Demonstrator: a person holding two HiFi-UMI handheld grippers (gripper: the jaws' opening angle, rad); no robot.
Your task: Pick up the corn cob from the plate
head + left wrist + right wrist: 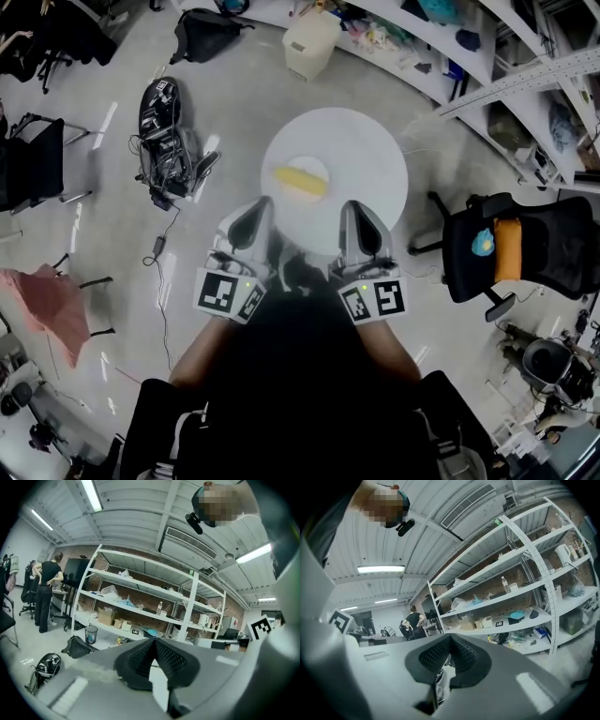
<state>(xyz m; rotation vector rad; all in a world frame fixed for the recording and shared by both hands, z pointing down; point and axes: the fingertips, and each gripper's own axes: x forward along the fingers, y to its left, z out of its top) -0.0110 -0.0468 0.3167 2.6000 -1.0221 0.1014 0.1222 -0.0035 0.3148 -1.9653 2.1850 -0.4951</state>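
A yellow corn cob (300, 180) lies on a white plate (302, 160) on a small round white table (370, 155) in the head view. My left gripper (251, 223) hovers at the table's near left edge, short of the plate. My right gripper (364, 228) is over the table's near edge, to the plate's lower right. In the left gripper view the left gripper (153, 641) has its black pads meeting at the tip with nothing between them. The right gripper (450, 638) looks the same in the right gripper view. Neither gripper view shows the corn or the plate.
A black office chair (511, 248) with an orange and blue item stands right of the table. On the floor to the left lie a black bag with cables (161, 112). A white bin (311, 42) and white shelving (511, 75) are beyond. A person (47, 590) stands far off.
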